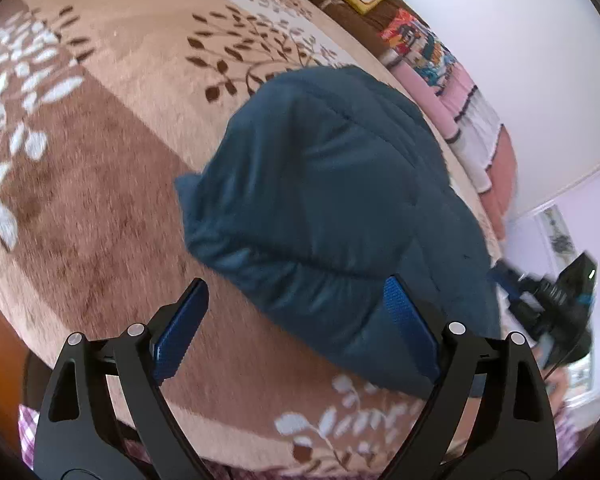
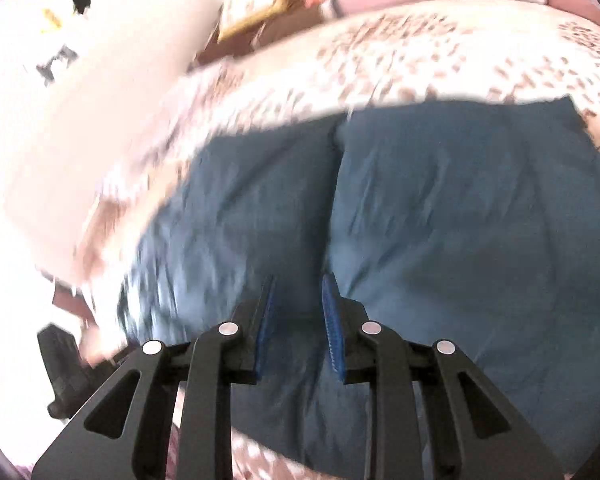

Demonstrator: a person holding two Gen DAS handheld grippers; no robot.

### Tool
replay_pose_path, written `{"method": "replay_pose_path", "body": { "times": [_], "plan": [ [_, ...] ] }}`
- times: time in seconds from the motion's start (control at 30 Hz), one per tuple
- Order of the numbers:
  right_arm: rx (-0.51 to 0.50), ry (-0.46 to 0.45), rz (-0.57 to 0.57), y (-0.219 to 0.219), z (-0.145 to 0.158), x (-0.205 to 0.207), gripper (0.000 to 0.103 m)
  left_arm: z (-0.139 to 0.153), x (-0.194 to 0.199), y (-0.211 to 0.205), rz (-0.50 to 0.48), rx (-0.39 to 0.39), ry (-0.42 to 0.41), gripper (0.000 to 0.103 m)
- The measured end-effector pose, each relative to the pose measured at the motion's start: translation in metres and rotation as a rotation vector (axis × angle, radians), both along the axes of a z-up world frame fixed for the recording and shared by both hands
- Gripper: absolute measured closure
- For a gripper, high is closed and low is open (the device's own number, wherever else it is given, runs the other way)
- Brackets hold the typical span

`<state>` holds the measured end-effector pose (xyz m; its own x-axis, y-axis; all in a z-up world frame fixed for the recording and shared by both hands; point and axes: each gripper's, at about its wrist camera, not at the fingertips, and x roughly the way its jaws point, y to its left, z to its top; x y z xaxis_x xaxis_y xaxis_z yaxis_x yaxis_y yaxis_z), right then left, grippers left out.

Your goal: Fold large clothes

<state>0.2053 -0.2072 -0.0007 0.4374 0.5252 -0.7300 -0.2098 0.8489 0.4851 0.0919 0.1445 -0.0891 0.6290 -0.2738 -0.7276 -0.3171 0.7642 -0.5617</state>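
The dark blue padded jacket [image 1: 332, 208] lies bunched in the centre and right of the left wrist view, on a beige and brown blanket [image 1: 99, 184] with a leaf pattern that covers the bed. To the jacket's left the blanket runs bare toward the frame's left edge; along the upper right, pink and striped cushions [image 1: 460, 96] line the bed's far side against a pale wall [image 1: 520, 40].

The left gripper [image 1: 295, 320] has its jaws spread wide, the right pad touching the jacket's near edge, nothing held.

In the blurred right wrist view the jacket [image 2: 440, 220] fills the centre and right. The right gripper [image 2: 297, 324] hovers over it, jaws partly parted; I cannot tell whether fabric is pinched.
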Motion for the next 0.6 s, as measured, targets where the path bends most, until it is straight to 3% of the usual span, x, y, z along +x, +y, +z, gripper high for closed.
{"method": "replay_pose_path", "body": {
  "times": [0.1,0.17,0.33,0.43,0.6],
  "plan": [
    [0.024,0.026,-0.06,0.001,0.001,0.035,0.081,0.0,0.007,0.0,0.018,-0.004,-0.011,0.015],
    [0.018,0.047,-0.086,0.009,-0.003,0.062,0.091,-0.001,0.011,0.002,0.03,-0.029,-0.014,0.014],
    [-0.036,0.114,-0.121,0.029,-0.032,0.117,0.092,-0.004,0.019,0.001,0.045,-0.067,-0.022,0.011],
    [-0.115,0.18,-0.108,0.04,-0.059,0.136,0.097,-0.004,0.023,-0.003,0.025,-0.072,-0.043,0.01],
    [-0.203,0.157,-0.067,0.049,-0.073,0.135,0.101,-0.013,0.034,0.003,0.058,-0.152,-0.04,0.009]
  ]
}}
